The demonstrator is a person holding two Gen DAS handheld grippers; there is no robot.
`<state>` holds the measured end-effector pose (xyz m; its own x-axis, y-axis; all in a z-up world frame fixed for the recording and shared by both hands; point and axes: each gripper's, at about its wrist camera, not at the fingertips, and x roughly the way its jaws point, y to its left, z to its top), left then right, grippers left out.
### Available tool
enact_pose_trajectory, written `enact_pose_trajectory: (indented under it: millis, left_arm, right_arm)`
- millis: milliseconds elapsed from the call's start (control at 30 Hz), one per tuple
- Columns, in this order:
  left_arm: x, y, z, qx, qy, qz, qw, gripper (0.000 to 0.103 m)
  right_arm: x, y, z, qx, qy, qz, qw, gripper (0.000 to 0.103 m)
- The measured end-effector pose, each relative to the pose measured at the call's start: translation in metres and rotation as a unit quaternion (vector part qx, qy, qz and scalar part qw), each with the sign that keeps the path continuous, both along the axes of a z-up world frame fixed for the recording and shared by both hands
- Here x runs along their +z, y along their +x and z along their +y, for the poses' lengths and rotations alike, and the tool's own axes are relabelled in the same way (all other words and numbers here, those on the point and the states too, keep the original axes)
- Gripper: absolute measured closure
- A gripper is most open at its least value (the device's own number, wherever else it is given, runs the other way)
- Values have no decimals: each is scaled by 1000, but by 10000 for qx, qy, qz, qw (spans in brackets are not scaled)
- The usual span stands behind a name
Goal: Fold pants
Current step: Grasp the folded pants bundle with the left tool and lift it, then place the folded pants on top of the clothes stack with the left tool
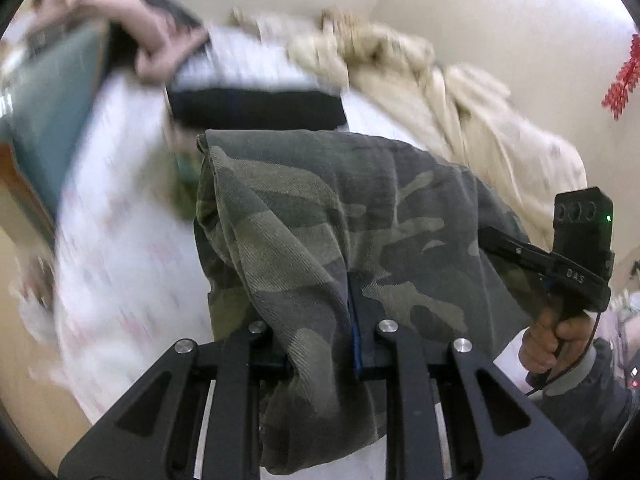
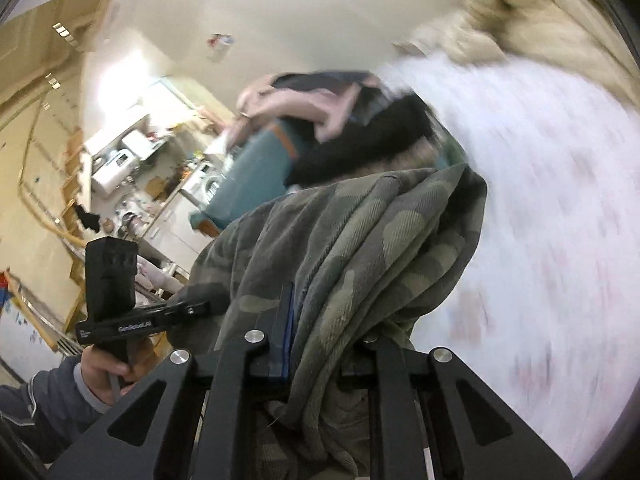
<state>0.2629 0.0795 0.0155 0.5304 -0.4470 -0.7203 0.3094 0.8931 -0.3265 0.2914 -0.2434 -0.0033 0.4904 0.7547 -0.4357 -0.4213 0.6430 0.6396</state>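
Motion blur is smearing most of the background in both wrist views, so the white bed sheet point(image 1: 120, 248) is showing only faint pinkish marks, and the pile of clothing beyond it is hard to read. The camouflage pants point(image 1: 320, 216) are draping over both grippers and hiding their fingertips. The left gripper point(image 1: 320, 356) is clamping a bunched fold of the pants, the woven twill cloth hanging down between its black linkage bars beside a blue pad edge. The right gripper point(image 2: 316, 344) is likewise pinching a thick, layered edge of the pants point(image 2: 360, 248), held above the sheet point(image 2: 540, 200). A rumpled cream blanket point(image 1: 472, 112) is lying at the far side. Another person's hand point(image 1: 132, 28) is reaching into the blurred garments.
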Motion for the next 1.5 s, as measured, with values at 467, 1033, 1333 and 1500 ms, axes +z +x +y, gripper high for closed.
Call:
enact_pose_trajectory:
  millis: [467, 1033, 1333, 1500]
  left_arm:
    - [-26, 293, 46, 629, -211, 1014, 9926, 81]
    - [-55, 287, 61, 1333, 466, 490, 9888, 25]
    - [11, 187, 56, 1731, 705, -498, 9811, 25]
    - [29, 80, 29, 1657, 1064, -1239, 9726, 25]
  right_arm:
    - [12, 283, 70, 325, -1329, 252, 9903, 86]
    - [-11, 292, 50, -857, -2458, 187, 9653, 18]
    - [62, 186, 22, -1048, -1957, -325, 9745, 16]
    - [81, 82, 15, -1172, -1972, -630, 9713, 12]
